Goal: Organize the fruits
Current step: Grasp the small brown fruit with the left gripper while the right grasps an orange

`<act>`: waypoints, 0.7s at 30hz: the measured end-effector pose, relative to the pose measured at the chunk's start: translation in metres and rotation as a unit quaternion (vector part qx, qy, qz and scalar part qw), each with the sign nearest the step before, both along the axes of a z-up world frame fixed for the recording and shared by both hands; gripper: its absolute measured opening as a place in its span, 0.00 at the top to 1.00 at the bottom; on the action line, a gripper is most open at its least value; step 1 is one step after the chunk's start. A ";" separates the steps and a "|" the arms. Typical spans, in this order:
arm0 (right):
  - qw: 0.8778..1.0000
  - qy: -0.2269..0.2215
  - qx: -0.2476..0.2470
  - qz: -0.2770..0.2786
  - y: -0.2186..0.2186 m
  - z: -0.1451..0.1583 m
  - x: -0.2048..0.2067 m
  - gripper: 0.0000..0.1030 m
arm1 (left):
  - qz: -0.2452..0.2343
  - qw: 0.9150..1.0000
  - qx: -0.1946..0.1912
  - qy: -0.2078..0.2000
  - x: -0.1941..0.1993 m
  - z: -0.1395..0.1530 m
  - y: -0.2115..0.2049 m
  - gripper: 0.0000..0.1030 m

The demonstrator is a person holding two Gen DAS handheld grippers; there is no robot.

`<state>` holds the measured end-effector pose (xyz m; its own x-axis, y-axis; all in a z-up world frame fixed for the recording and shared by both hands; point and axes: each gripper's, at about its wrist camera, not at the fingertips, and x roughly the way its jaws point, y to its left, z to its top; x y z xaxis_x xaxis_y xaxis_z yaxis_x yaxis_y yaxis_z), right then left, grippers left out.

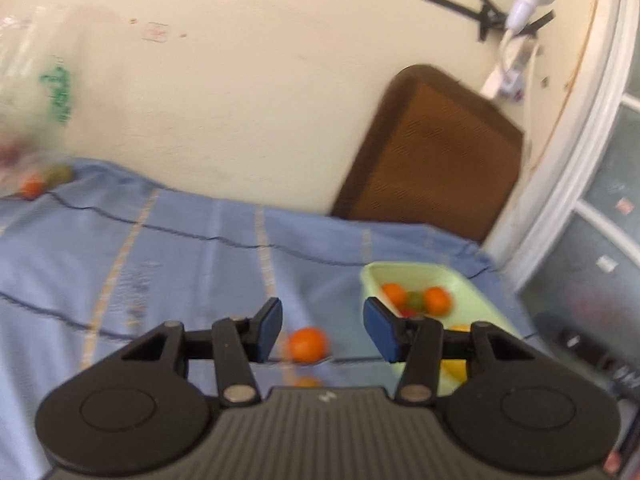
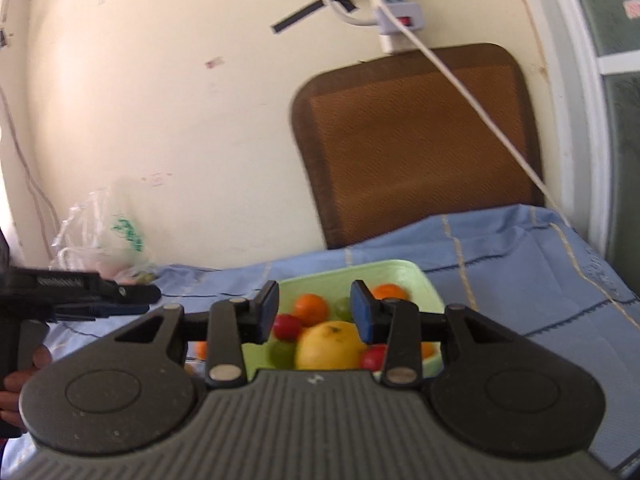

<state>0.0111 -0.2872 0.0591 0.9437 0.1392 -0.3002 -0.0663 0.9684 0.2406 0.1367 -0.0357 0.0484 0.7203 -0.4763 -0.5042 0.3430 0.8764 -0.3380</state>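
A light green tray on the blue cloth holds oranges, red fruits, green fruits and a yellow lemon. A loose orange lies on the cloth just left of the tray, seen between my left gripper's fingers. My left gripper is open and empty above it. My right gripper is open and empty, hovering over the tray. The left gripper also shows in the right wrist view at the left.
A clear plastic bag with more fruit stands at the far left against the wall. A brown cushioned board leans on the wall behind the tray. A power strip and cable hang above it. The blue cloth covers the table.
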 end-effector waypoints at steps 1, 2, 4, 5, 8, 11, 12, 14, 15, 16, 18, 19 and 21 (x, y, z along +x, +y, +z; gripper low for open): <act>1.000 0.000 -0.003 0.008 0.006 0.000 0.004 0.59 | 0.000 1.000 0.014 0.004 0.000 -0.006 0.000 0.55; 1.000 0.003 -0.005 0.014 0.012 -0.001 0.007 0.59 | -0.004 1.000 0.026 0.009 0.000 -0.012 -0.001 0.55; 1.000 0.011 -0.008 0.024 0.024 -0.004 0.014 0.60 | -0.020 0.998 0.049 0.018 -0.001 -0.023 -0.010 0.56; 0.999 0.017 -0.011 0.030 0.029 -0.005 0.017 0.60 | -0.030 0.998 0.058 0.017 -0.003 -0.027 -0.014 0.58; 0.998 0.031 -0.026 0.054 0.046 -0.006 0.027 0.61 | -0.045 0.995 0.088 0.008 -0.006 -0.036 -0.030 0.60; 0.994 0.040 -0.061 0.083 0.070 -0.005 0.040 0.61 | -0.052 0.994 0.099 0.006 -0.005 -0.043 -0.037 0.66; 0.992 0.042 -0.073 0.093 0.077 -0.006 0.045 0.61 | -0.050 0.993 0.104 0.008 -0.003 -0.046 -0.039 0.74; 0.988 0.054 -0.095 0.111 0.091 -0.009 0.059 0.62 | -0.048 0.993 0.111 0.006 -0.004 -0.050 -0.040 0.78; 0.986 0.061 -0.102 0.119 0.096 -0.010 0.067 0.62 | -0.049 0.993 0.111 0.006 -0.006 -0.050 -0.038 0.78; 0.983 0.071 -0.109 0.128 0.102 -0.013 0.075 0.62 | -0.048 0.993 0.112 0.005 -0.009 -0.049 -0.036 0.78; 0.979 0.087 -0.122 0.139 0.112 -0.018 0.088 0.62 | -0.045 0.993 0.108 -0.001 -0.018 -0.046 -0.028 0.78; 0.975 0.095 -0.136 0.145 0.120 -0.022 0.095 0.62 | -0.041 0.994 0.103 -0.002 -0.023 -0.045 -0.021 0.78; 0.971 0.106 -0.161 0.144 0.131 -0.030 0.103 0.62 | -0.027 0.995 0.095 -0.002 -0.032 -0.044 -0.008 0.78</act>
